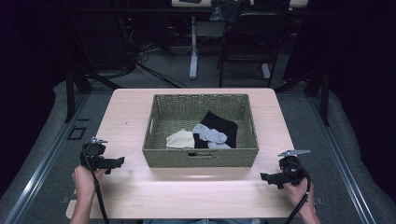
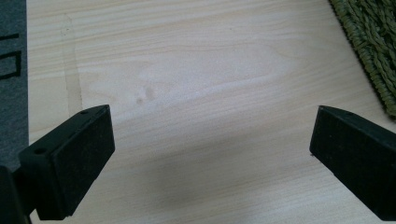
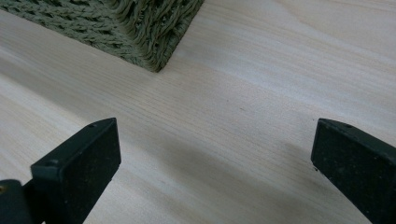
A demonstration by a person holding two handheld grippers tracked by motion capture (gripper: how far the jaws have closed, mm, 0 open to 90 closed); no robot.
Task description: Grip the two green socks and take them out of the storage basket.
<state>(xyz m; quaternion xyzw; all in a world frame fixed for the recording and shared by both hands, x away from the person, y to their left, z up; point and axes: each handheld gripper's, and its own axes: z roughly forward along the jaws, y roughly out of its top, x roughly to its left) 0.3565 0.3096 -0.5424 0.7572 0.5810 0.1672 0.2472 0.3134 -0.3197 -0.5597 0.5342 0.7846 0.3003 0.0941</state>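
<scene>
I am holding my left gripper (image 1: 119, 161) in the lower left of the high view, and its jaws are standing wide apart with nothing between them. I am holding my right gripper (image 1: 265, 177) in the lower right, and its jaws are wide apart and empty too. Both are hanging just over the wooden table (image 1: 187, 191), near the front corners of the green woven basket (image 1: 201, 157), which is sitting in the middle of the frame.

The socks are lying inside the basket, toward its near side. A cream sock (image 1: 181, 139) is on the left, a grey sock (image 1: 211, 134) is next to it, and a black sock (image 1: 220, 123) is partly under the grey one, reaching toward the back.

In the left gripper view I am seeing the basket's edge in the upper right; in the right gripper view its corner is in the upper left.

I am thinking the work is barely started. No sock is grabbed yet. All three are waiting in the basket, so reaching in and picking is all left to do.
</scene>
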